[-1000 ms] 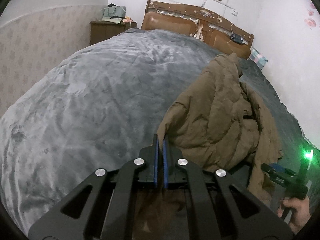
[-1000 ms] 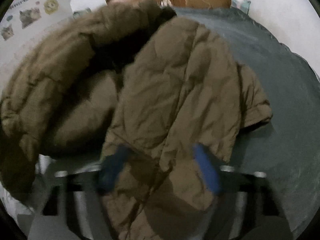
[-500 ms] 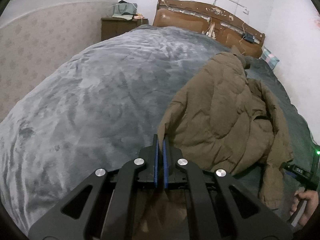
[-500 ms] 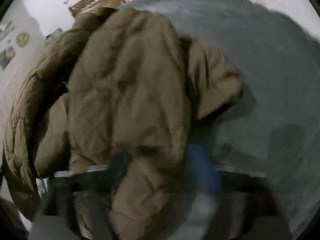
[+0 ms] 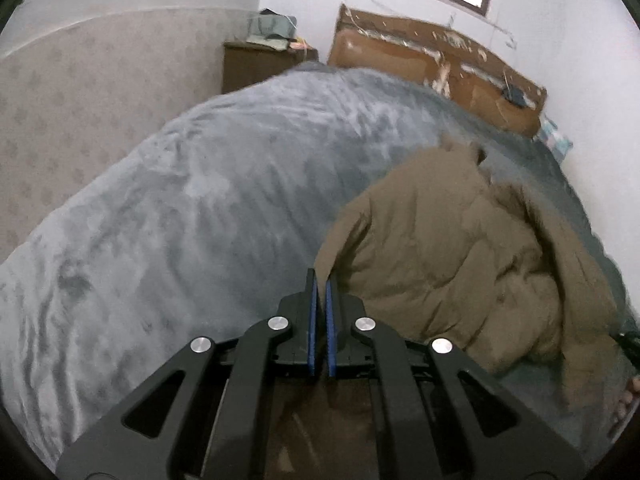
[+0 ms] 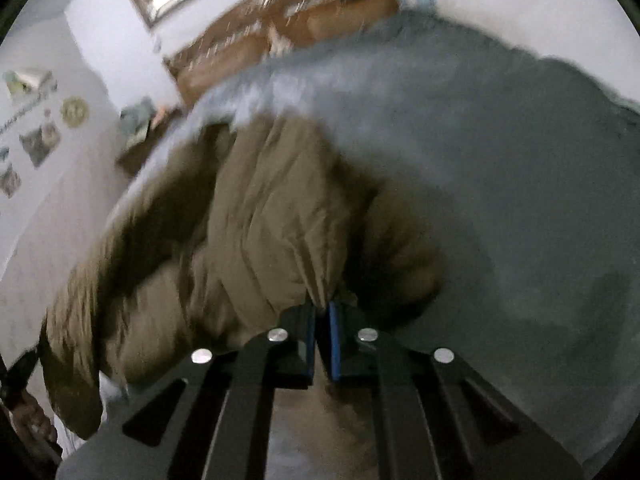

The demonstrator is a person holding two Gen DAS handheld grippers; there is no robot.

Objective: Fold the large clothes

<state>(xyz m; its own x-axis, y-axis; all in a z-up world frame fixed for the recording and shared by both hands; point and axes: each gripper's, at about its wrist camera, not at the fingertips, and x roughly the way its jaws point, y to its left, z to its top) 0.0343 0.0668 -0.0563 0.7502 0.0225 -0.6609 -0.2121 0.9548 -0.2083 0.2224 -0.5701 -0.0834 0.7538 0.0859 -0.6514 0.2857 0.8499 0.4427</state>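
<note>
My left tongs (image 5: 319, 280) are clamped tight on a corner of the brown padded coat (image 5: 448, 248), the blue pads pinching its hem with fabric hanging below them. From these tongs the coat spreads ahead and off to the right over the grey blanket (image 5: 180, 208), its long axis running away from me toward the wooden headboard (image 5: 432, 68), hood end farthest. Left of these tongs the blanket lies bare. Moving right, my right tongs (image 6: 321, 312) are also pressed together on a gathered pinch of the same coat (image 6: 260, 216), which bunches ahead and to their left; to their right is only blanket (image 6: 520, 200). That view is smeared, so I cannot tell which edge I have there. I judge that both tongs hold the near end, so the fold turns on carrying this end forward along that axis.
</note>
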